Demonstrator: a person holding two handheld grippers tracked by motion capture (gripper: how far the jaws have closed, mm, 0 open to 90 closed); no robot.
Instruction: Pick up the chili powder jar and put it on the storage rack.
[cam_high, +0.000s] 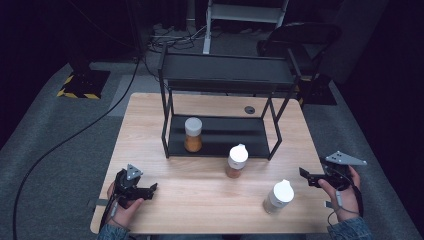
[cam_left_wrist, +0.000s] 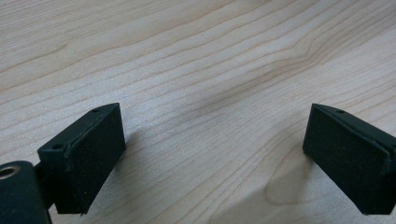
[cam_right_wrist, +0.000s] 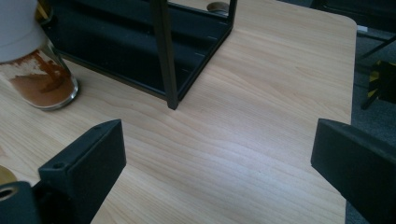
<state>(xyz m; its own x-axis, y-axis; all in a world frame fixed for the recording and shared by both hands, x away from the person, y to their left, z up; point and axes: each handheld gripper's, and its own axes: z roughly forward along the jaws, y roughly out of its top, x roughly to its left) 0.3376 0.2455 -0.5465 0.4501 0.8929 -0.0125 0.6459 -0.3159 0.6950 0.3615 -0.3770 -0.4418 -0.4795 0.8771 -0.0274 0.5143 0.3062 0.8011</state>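
Three glass spice jars with white lids are in the high view. One jar (cam_high: 193, 134) stands on the lower shelf of a black rack (cam_high: 220, 137). A second jar (cam_high: 236, 161) stands on the table just in front of the rack, and in the right gripper view this jar (cam_right_wrist: 39, 79) holds brown powder. The third jar (cam_high: 278, 197) stands near the front right. My left gripper (cam_high: 151, 189) rests low at the front left, open over bare wood (cam_left_wrist: 212, 140). My right gripper (cam_high: 306, 176) hovers right of the third jar, open and holding nothing (cam_right_wrist: 219, 154).
The rack's upper shelf (cam_high: 227, 72) is bare, and its front leg (cam_right_wrist: 164, 56) meets the table ahead of my right gripper. The wooden table (cam_high: 200, 200) has a round cable hole (cam_high: 249, 109) at the back. A dark chair (cam_high: 300, 40) and cables sit on the floor behind.
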